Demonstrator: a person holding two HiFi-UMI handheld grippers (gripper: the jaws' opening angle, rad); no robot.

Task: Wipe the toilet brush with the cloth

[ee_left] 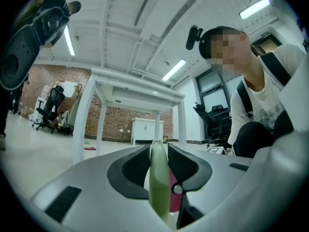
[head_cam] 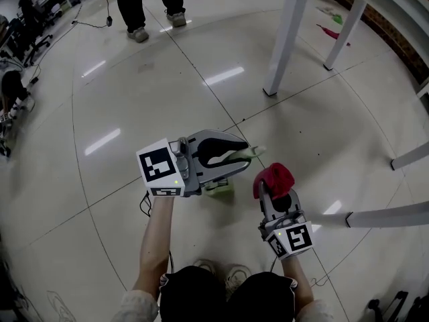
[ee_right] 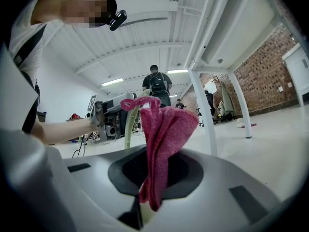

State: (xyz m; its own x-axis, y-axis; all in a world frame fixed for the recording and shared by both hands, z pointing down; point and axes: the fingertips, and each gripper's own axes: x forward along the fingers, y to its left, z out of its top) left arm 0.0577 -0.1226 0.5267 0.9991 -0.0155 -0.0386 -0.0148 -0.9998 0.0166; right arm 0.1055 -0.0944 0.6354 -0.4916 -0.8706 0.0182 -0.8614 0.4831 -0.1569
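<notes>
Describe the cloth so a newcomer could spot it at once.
Over the floor, the person holds two hand-held grippers. The cloth is bunched between the jaws of the right hand-held gripper: red, unlike the pale green brush handle in the left hand-held gripper.

The left claw (head_cam: pixel 242 151) and right claw (head_cam: pixel 275 194) are pale grey shells with black linings. Each bears a white cube (head_cam: pixel 161 168) printed with black square markers. The sleeves (head_cam: pixel 137 306) are off-white.

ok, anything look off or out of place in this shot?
Grips look fine: the left gripper has its jaws shut on the pale green toilet brush, the right gripper on the red cloth. Only oddity: a green scrap and a pink scrap lie loose on the floor beyond the white table legs.
</notes>
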